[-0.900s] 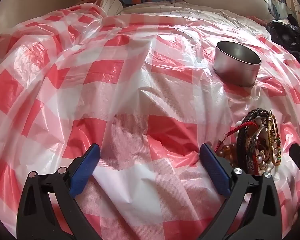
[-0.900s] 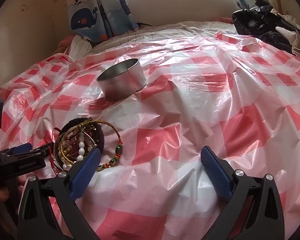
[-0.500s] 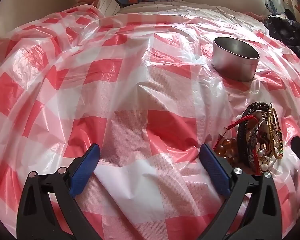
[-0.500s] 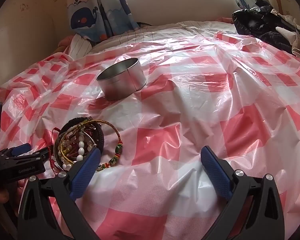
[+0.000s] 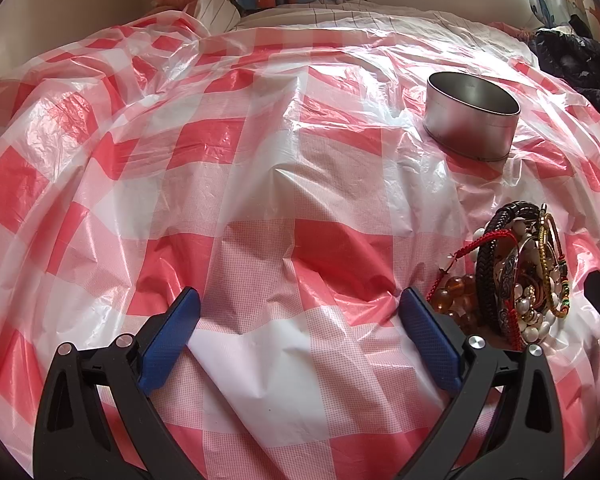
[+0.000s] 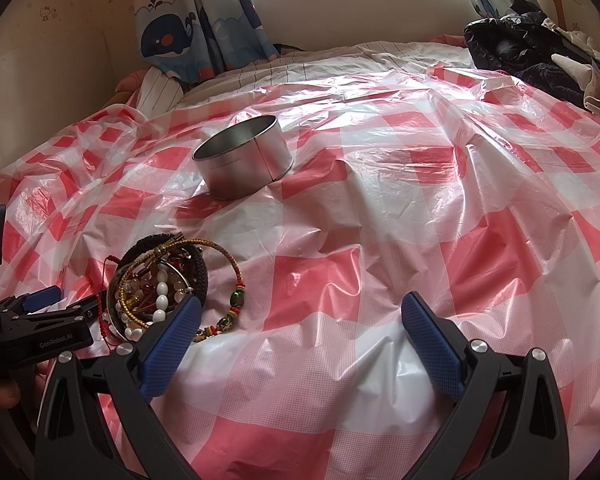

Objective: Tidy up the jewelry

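Crinkled red-checked plastic sheet [image 6: 380, 220], round metal tin [image 6: 242, 164], tangled beaded bracelets [image 6: 160, 288]; each gripper [image 5: 300, 316] [image 6: 300, 320] spread, empty.

"GenRobot.AI" in pale letters on the black body of the left gripper [image 6: 40, 300], seen in the right wrist view; further small print at its left edge, too cropped for reading.

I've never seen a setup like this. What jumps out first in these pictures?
A big red-and-white checked plastic sheet covers the bed. On it stands an open round metal tin, and nearer the cameras lies a tangled pile of bracelets. At the bottom of each view two black jaws with blue pads stand wide open: the left gripper and the right gripper, both empty.
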Demonstrator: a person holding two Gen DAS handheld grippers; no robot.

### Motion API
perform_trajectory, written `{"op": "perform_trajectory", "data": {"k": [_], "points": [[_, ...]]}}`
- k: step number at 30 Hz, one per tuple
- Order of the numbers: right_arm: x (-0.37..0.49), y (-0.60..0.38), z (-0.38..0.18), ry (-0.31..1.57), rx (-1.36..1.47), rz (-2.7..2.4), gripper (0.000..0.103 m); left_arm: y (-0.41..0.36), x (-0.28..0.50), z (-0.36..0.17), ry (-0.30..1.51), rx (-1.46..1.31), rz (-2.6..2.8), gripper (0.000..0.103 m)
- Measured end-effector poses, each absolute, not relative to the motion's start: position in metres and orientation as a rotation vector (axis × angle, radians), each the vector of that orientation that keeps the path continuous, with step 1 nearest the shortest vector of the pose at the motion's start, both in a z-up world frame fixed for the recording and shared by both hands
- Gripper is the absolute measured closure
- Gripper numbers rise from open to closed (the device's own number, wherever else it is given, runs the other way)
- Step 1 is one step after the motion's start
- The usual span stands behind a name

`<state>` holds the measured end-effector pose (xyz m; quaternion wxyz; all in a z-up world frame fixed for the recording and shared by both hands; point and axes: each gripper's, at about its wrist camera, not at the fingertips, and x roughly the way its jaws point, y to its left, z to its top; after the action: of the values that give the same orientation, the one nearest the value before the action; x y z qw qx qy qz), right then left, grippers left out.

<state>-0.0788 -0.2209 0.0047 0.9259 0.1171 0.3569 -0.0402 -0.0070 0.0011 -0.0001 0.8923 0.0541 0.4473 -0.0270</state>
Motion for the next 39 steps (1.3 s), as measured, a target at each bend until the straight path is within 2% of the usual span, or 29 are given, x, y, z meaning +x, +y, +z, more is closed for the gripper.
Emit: {"op": "perform_trajectory", "data": {"k": [23,29,33,39], "points": [[-0.079,-0.221,0.006,0.732,0.238,-0.083,0.007,0.0,-0.007,0.0,0.927,0.114,-0.055,0.007],[-0.094,-0.221,0.022,0.635,0.253,-0.062,0.007,0.008,-0.004,0.0,0.946,0.065,-0.081,0.007],[-0.084,-0.21,0.029,0.675,0.216,0.038,0.007,0.007,-0.003,0.0,0.951,0.073,-0.077,0.007],[-0.051,-0.197,0.037,0.774,0.089,0.15,0.023,0.007,0.001,0.0,0.963,0.068,-0.075,0.007]]}}
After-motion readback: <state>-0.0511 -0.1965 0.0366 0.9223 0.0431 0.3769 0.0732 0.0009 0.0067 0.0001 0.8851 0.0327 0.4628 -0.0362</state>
